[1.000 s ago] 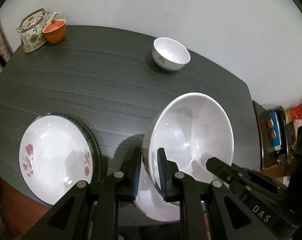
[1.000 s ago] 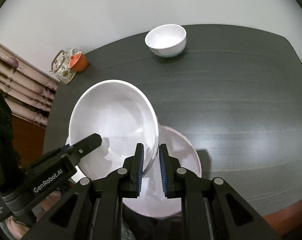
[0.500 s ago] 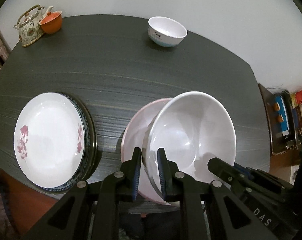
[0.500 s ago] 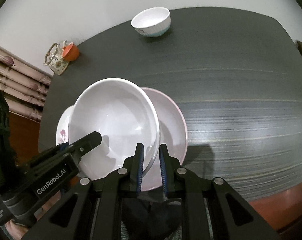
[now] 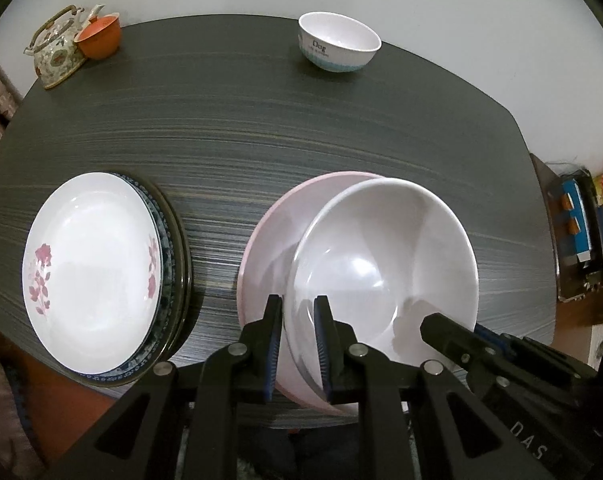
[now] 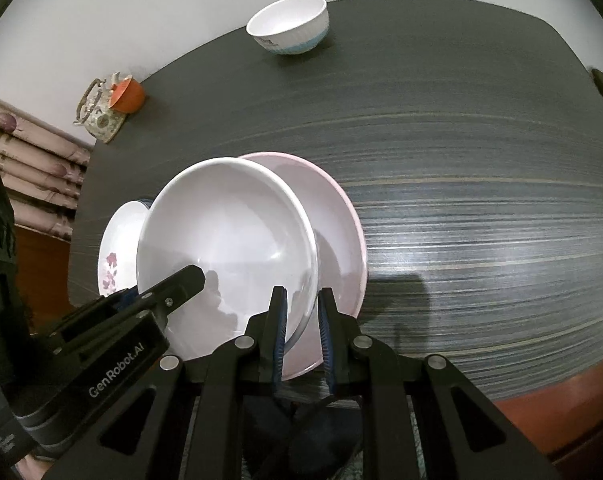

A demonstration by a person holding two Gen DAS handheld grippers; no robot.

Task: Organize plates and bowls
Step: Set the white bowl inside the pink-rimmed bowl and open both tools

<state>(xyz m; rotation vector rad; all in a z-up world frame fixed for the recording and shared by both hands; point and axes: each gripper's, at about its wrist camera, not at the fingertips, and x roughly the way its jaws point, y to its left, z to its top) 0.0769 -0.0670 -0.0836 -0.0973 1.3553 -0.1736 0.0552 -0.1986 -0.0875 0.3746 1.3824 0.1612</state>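
Note:
A large white bowl (image 5: 385, 264) (image 6: 225, 252) is held over a pink bowl (image 5: 277, 232) (image 6: 333, 224) near the table's front edge. My left gripper (image 5: 297, 308) is shut on the white bowl's left rim. My right gripper (image 6: 302, 300) is shut on its right rim. Each gripper shows in the other's view, the right gripper (image 5: 453, 330) at lower right and the left gripper (image 6: 181, 280) at lower left. Whether the white bowl touches the pink one I cannot tell. A flowered white plate (image 5: 89, 268) (image 6: 115, 256) lies on a dark-rimmed plate (image 5: 173, 240) at the left. A small white bowl (image 5: 339, 42) (image 6: 289, 26) stands at the far edge.
A patterned teapot (image 5: 57, 54) (image 6: 99, 114) and an orange cup (image 5: 99, 36) (image 6: 127, 94) stand at the far left corner of the dark table (image 5: 301, 128) (image 6: 461, 160). A cluttered shelf (image 5: 577, 232) sits beyond the table's right edge, a curtain (image 6: 29, 164) beyond the left.
Both grippers have sunk with the white bowl toward the front of the table. The pink bowl has come into fuller view beneath and behind it. Both grips are unchanged.

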